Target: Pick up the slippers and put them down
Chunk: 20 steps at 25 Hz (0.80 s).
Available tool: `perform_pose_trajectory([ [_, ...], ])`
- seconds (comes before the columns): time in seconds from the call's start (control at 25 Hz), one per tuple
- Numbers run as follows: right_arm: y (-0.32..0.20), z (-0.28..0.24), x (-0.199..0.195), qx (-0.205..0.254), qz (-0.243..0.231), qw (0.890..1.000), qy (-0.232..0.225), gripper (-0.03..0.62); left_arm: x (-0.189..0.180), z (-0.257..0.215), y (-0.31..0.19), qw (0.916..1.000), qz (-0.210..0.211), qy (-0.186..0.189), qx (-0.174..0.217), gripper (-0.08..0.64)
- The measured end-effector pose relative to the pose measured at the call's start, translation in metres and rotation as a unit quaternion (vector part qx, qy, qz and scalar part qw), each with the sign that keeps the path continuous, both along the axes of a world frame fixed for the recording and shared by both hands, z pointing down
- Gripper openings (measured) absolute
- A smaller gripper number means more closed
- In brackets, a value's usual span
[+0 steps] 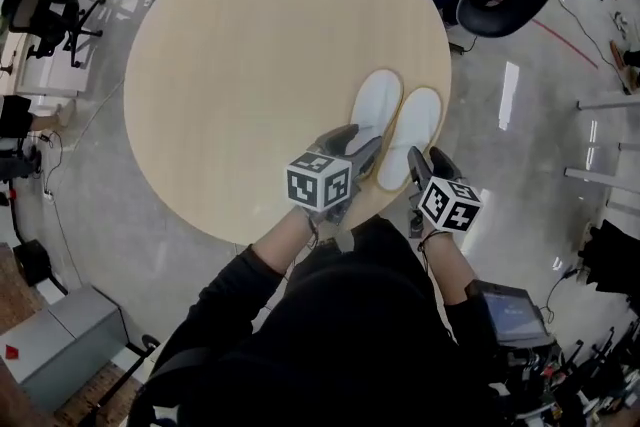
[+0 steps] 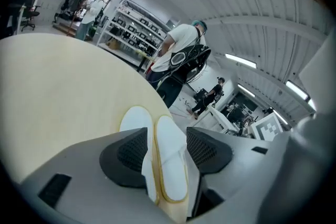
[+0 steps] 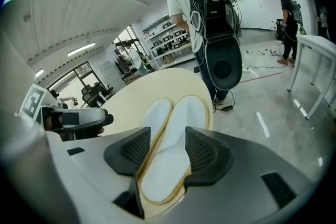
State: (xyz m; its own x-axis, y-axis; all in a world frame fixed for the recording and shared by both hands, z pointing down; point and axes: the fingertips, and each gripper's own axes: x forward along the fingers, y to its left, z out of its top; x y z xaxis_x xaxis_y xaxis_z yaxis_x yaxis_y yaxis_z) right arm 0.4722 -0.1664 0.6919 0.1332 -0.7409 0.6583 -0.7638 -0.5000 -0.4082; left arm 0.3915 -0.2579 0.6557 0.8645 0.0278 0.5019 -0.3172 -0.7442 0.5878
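Round table (image 1: 250, 65) bears two slippers (image 1: 378, 105).

slippers (image 1: 397, 127): pair, white with tan rims | pose: flat, side by side, long edges touching | place: on the round desk (image 1: 250, 65), at its near right edge, near ends by the rim

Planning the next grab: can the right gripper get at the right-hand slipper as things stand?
Probably yes. The right gripper is open and lined up on the right slipper at the table edge, nothing in between. The left slipper lies tight beside it, so one jaw may catch that.
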Motion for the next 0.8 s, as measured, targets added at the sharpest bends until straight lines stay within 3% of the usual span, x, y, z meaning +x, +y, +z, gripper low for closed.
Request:
perform_pose_trajectory([
  [0.16, -0.003, 0.038, 0.037, -0.023, 0.006, 0.999, -0.025, 0.196, 0.048, 0.052, -0.003, 0.9985, 0.014, -0.053, 0.001, 0.224],
  [0.4, -0.007, 0.055, 0.058, -0.033, -0.016, 0.998, -0.052, 0.190, 0.080, 0.090, 0.007, 0.9947, 0.020, -0.100, -0.009, 0.222],
  [0.48, -0.003, 0.064, 0.066, -0.039, -0.023, 0.997, -0.064, 0.147, 0.092, 0.102, 0.013, 0.9934, 0.020, -0.113, -0.008, 0.214],
  [0.52, 0.000, 0.068, 0.070, -0.040, -0.026, 0.996, -0.070, 0.088, 0.097, 0.106, 0.016, 0.9929, 0.016, -0.117, -0.006, 0.166],
  [0.56, 0.002, 0.070, 0.073, -0.041, -0.028, 0.996, -0.076, 0.052, 0.100, 0.110, 0.017, 0.9927, 0.011, -0.120, -0.007, 0.080],
  [0.6, 0.005, 0.069, 0.072, -0.043, -0.029, 0.995, -0.082, 0.041, 0.100, 0.111, 0.017, 0.9927, 0.006, -0.120, -0.011, 0.040],
  [0.8, 0.002, 0.025, 0.033, -0.018, -0.047, 0.996, -0.068, 0.026, 0.052, 0.070, 0.003, 0.9956, -0.048, -0.069, -0.041, 0.029],
])
